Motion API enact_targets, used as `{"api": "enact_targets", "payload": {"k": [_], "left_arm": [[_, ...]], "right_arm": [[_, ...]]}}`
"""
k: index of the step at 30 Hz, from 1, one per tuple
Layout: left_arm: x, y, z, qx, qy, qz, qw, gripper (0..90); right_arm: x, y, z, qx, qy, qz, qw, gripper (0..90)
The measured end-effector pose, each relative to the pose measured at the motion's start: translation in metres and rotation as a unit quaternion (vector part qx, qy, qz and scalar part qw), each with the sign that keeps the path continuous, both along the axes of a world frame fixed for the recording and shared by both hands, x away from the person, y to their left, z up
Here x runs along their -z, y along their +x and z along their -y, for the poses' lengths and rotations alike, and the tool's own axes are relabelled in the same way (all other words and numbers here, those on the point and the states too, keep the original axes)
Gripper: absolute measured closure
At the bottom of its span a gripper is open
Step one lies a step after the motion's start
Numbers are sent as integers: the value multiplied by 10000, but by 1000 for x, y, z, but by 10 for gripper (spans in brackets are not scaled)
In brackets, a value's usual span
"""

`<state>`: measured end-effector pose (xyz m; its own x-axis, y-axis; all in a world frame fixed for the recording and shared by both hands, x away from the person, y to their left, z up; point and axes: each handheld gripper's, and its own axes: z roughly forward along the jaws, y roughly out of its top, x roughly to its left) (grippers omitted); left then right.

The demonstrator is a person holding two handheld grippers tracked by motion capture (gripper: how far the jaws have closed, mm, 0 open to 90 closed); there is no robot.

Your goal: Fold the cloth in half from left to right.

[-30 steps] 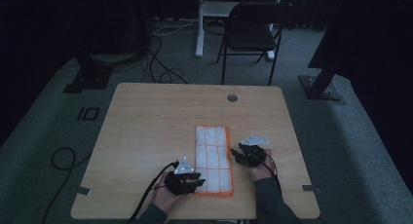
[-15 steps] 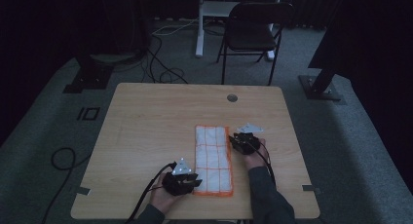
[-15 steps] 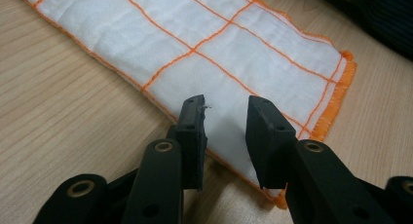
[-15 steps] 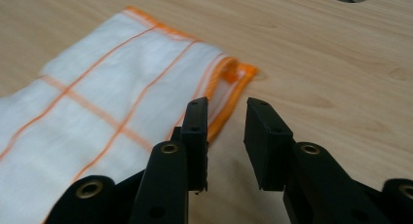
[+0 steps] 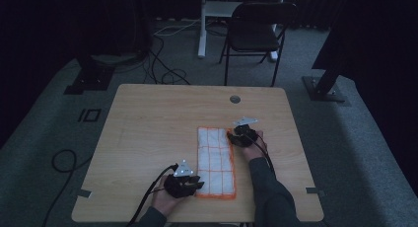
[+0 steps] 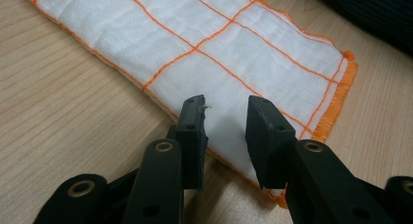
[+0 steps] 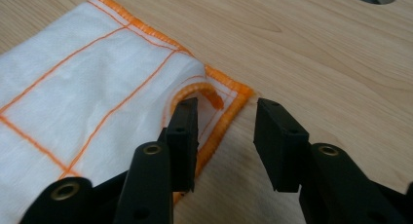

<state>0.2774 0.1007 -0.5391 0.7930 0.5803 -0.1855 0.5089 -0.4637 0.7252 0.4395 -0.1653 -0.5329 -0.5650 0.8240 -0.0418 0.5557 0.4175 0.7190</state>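
Here, both grippers [image 5: 197, 183] [image 5: 232, 137] spread at white orange-checked cloth [image 5: 215, 160], right just widened, table hole [image 5: 235, 99] beyond.

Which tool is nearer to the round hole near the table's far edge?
The right. The right tool sits at the cloth's far right corner, just short of the hole. The left tool is at the cloth's near left end, much farther off.
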Motion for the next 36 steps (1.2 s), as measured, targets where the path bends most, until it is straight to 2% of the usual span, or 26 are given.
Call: {"api": "enact_targets", "payload": {"k": [3,7,9,14,17,23,30,32,36], "left_arm": [[0,0,0,-3,-10,-8,10000,694],[0,1,-1,0,-20,-22,10000,694],[1,1,-1,6,-27,-26,10000,693],[0,1,-2,-14,-23,-30,10000,693],[0,2,-2,-41,-20,-18,10000,692],[-4,10,-6,-237,-33,77,9997,674],[-13,34,-10,-516,-46,262,9983,637],[-15,43,-10,-546,-82,213,9982,616],[-18,54,-7,-575,-82,288,9979,615]], "right_arm": [[2,6,-4,-63,-77,-68,9999,597],[2,14,-6,29,-87,-57,9999,621],[0,16,-5,134,-108,12,9999,643],[-7,22,3,634,-36,117,9979,653],[-10,22,8,704,39,120,9974,642],[-15,15,10,559,179,171,9981,622],[-16,12,3,404,329,150,9985,605],[-16,12,2,383,363,138,9985,602],[-15,12,2,389,388,93,9984,599]]}}
